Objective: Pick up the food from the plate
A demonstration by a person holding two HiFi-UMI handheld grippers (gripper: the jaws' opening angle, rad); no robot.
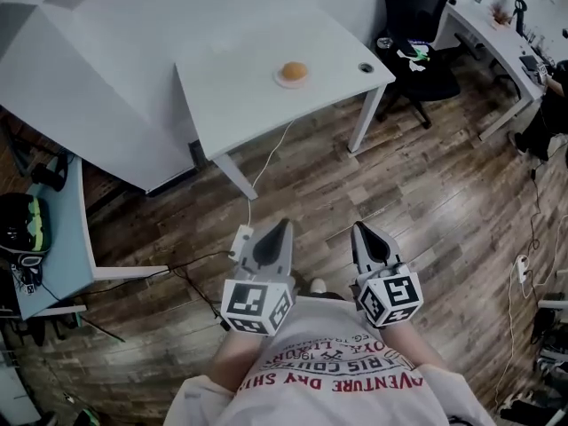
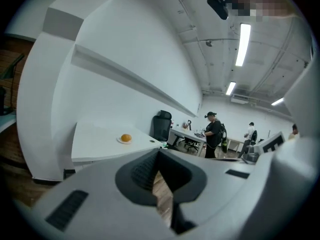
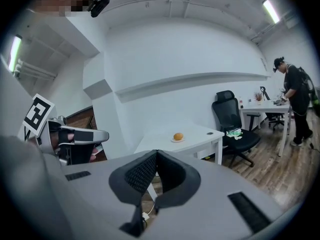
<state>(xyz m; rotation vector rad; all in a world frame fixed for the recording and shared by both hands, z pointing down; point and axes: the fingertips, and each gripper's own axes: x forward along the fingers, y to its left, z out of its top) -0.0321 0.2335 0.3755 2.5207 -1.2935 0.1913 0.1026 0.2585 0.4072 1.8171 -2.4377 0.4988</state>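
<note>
In the head view, the food sits on its plate, upper centre, well apart from your left gripper and right gripper. Your left gripper view shows the jaws together and empty. The right gripper view shows the same. The food looks round, light and probably soft, so pinch it gently across the middle.

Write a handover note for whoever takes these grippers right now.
Left gripper: shut, empty, low in front of the body.
Right gripper: shut, empty, beside the left one.
Food: round, orange, on the plate on the white table, well ahead of both grippers.
Done: nothing yet; the food is untouched.
Left: approach the table, open a gripper, close on the food and lift it off the plate.
</note>
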